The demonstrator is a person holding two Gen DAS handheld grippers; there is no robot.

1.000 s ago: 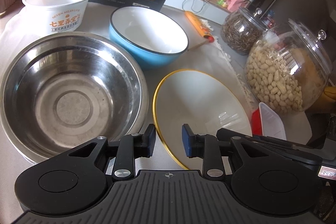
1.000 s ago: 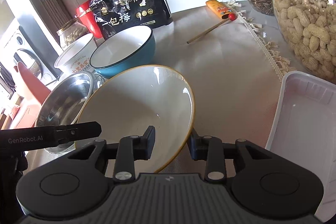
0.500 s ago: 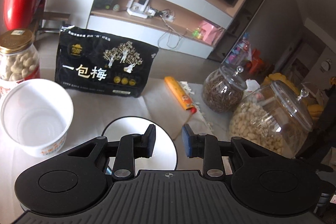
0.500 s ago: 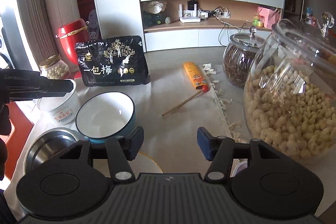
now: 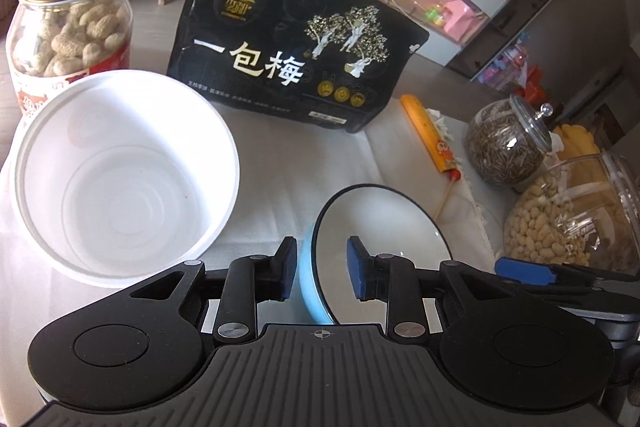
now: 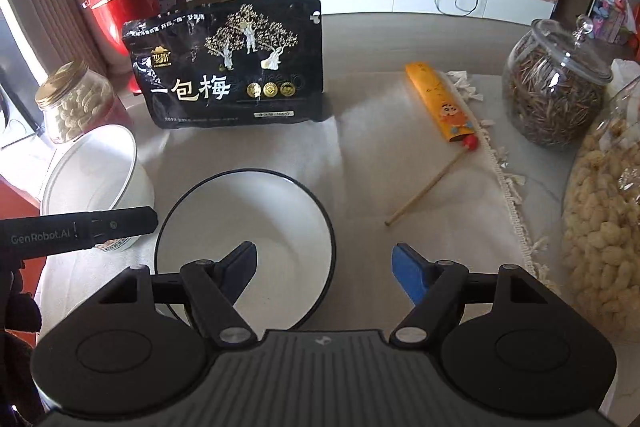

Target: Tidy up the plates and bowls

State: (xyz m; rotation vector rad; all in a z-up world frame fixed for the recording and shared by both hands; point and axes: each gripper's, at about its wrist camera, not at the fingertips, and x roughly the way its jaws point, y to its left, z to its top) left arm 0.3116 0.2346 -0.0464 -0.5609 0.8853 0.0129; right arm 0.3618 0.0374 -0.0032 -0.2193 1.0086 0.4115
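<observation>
Left gripper (image 5: pixel 318 269) fingers straddle the blue bowl (image 5: pixel 380 247) rim

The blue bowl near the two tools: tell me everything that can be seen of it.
The blue bowl is round and fairly deep, with a light blue outside, a glossy white inside and a thin dark rim; it looks like enamel or glazed ceramic. It is empty and sits upright on the pale cloth, right of the white plastic tub. In the left wrist view its rim stands between the left tool's pads, neither visibly pressing it.
</observation>
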